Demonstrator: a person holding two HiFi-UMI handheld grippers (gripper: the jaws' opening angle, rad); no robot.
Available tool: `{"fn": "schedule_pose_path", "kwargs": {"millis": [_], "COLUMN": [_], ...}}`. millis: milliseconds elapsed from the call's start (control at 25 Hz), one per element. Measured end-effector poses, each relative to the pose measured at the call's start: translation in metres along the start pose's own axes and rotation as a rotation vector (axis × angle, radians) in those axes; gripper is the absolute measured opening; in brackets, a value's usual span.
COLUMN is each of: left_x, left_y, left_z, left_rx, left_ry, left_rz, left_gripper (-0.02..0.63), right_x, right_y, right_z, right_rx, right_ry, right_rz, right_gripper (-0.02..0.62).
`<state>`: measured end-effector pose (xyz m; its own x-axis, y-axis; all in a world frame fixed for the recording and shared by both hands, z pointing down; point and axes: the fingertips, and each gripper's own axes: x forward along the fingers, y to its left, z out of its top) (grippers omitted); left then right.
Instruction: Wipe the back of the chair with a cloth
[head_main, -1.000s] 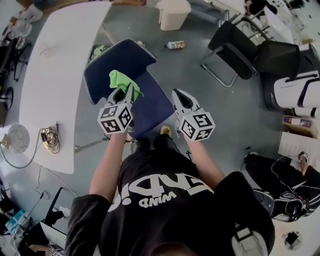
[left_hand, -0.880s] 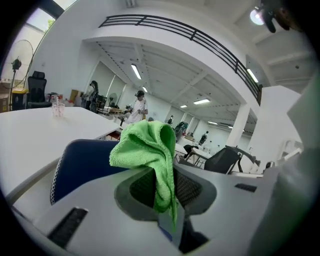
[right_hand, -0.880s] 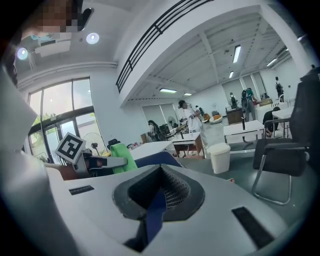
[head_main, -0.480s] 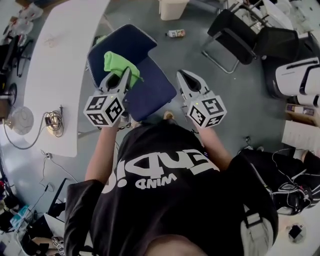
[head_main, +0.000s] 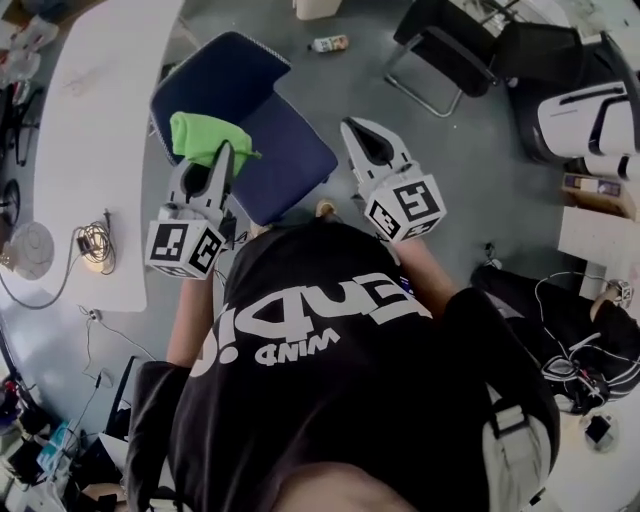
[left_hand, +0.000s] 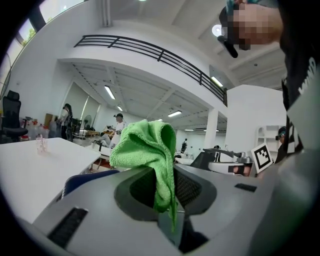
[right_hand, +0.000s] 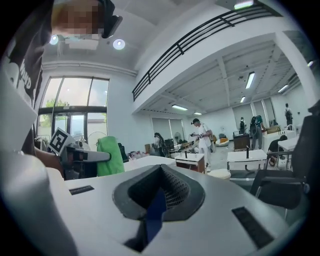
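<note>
The green cloth (head_main: 205, 137) is clamped in the left gripper (head_main: 222, 158), whose jaws are closed tightly on its lower folds, so that most of the fabric stands free above the jaw tips as a loose bunch, ready to be used as a pad. It is a soft, fluffy microfibre kind of cloth, crumpled and folded over itself, with one thin corner hanging down between the jaws. In the head view it is seen over the lower part of the chair back (head_main: 215, 85), near the line where the back meets the seat (head_main: 290, 160). Whether it is touching the upholstery cannot be told, and in the left gripper view the bunch seems to be held up in the air, with only a blue edge of the chair beside it. The right gripper (head_main: 358, 132) is held beside the seat with its jaws brought almost together and nothing gripped; only a narrow blue strip, probably the chair below, is seen in the slit. It is probably kept aside so that the wiping side is left free. The chair is covered in dark blue woven fabric, with rounded corners and a pale trimmed edge, and it is placed just beside the smooth white surface (head_main: 90, 130).
</note>
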<state>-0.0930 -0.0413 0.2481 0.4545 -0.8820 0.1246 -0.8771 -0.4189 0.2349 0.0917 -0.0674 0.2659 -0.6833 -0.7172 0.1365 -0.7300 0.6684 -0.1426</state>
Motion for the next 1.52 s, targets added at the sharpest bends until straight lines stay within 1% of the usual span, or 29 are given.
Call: {"fn": "schedule_pose_path", "kwargs": {"millis": [160,280,360,600,760,880,1240,1520], "left_x": [-0.004,0.0,0.005,0.015,0.02,0.022,0.016,0.009], "left_y": [0.007,0.011,0.012,0.008,0.007,0.006,0.004,-0.004], "left_z": [-0.015,-0.023,-0.025,-0.029,-0.031,-0.032,-0.035,-0.036], "left_rx": [-0.005,-0.026,-0.021,0.013,0.008,0.012,-0.015,-0.012], "left_ry": [0.005,0.006,0.003,0.013,0.028,0.036,0.04,0.045], "left_rz": [0.012,0.035,0.04,0.017,0.001,-0.007,0.006,0.001], "left_gripper": [0.069,0.069,0.069,0.069,0.069,0.069,0.069,0.069], "right_x": [-0.001,-0.003,-0.002,0.002,0.004,0.004,0.007,0.001], "right_y": [-0.002,-0.006,-0.007,-0.009,-0.009,-0.01,-0.001,0.007], "right_z": [-0.011,-0.014,-0.018,-0.022,-0.024,-0.024,-0.018,-0.013], "right_rx": [0.001,0.004,0.013,0.032,0.016,0.024,0.013,0.02], "right_ry": [0.002,0.002,0.004,-0.002,0.025,0.028,0.025,0.03], "right_rz": [0.001,-0.004,-0.007,-0.008,0.005,0.002,0.017,0.048], "right_gripper": [-0.003,-0.003,-0.003,-0.003,-0.003,-0.003,-0.003,-0.003]}}
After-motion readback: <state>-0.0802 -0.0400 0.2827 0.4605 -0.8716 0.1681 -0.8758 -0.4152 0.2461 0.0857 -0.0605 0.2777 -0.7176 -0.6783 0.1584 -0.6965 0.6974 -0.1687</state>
